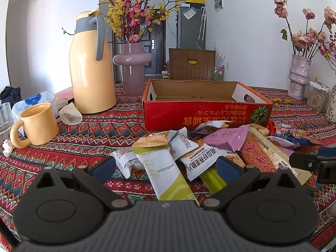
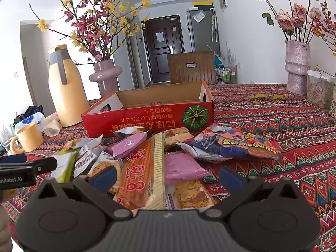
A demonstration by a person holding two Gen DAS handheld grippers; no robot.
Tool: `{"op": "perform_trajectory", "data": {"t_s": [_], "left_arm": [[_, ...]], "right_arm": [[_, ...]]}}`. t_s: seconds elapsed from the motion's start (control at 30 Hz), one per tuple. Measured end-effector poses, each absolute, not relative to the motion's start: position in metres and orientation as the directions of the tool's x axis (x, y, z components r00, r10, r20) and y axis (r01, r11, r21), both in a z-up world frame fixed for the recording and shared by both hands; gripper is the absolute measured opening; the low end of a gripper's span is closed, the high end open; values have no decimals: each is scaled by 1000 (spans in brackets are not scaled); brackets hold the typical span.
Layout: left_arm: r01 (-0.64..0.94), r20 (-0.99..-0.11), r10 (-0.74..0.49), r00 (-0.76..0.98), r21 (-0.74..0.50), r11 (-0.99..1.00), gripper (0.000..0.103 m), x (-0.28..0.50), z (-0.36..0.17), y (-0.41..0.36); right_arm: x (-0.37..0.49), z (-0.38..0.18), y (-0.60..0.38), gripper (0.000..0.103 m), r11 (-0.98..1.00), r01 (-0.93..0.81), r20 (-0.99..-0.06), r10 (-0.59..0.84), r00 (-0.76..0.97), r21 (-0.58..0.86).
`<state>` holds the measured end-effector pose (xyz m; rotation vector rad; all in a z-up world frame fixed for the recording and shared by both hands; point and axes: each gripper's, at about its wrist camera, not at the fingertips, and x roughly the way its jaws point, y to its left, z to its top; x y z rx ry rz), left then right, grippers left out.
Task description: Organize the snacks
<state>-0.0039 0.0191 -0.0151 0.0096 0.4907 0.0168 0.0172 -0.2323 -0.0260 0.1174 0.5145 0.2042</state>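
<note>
A pile of snack packets lies on the patterned tablecloth in front of an open red cardboard box (image 1: 201, 113) (image 2: 147, 115). My left gripper (image 1: 166, 166) is open, its jaws on either side of a green and white packet (image 1: 166, 172). My right gripper (image 2: 168, 174) is open over a long orange biscuit pack (image 2: 142, 172) and a pink packet (image 2: 180, 166). A blue chip bag (image 2: 237, 145) lies to the right of the pile. A white oat crisp packet (image 1: 201, 157) and a purple packet (image 1: 226, 136) lie mid-pile. The box's floor is mostly hidden by its front wall.
A yellow thermos jug (image 1: 92, 67), yellow mug (image 1: 35, 124), pink vase of flowers (image 1: 132, 67) and a tissue pack (image 1: 33, 100) stand at the left. A textured vase of roses (image 2: 297, 67) and a clear jar (image 2: 319, 92) stand at the far right. A wooden chair back (image 1: 192, 64) stands behind the box.
</note>
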Motion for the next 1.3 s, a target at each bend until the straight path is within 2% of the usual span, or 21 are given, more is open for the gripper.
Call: {"op": "perform_trajectory", "data": {"t_s": [0.9, 0.97, 1.2, 1.3], "left_arm": [[-12, -490, 10, 871, -1, 1000, 103, 0, -20, 21], [-12, -493, 9, 870, -3, 1000, 103, 1, -20, 22], [-19, -502, 13, 865, -7, 1000, 103, 2, -20, 25], [-22, -503, 14, 864, -9, 1000, 103, 2, -21, 26]], "right_arm": [[22, -23, -227, 103, 971, -200, -491, 240, 837, 134], [25, -23, -226, 99, 969, -212, -496, 248, 832, 129], [44, -22, -209, 74, 961, -266, -527, 262, 808, 70], [54, -21, -198, 69, 953, -301, -543, 270, 795, 33]]}}
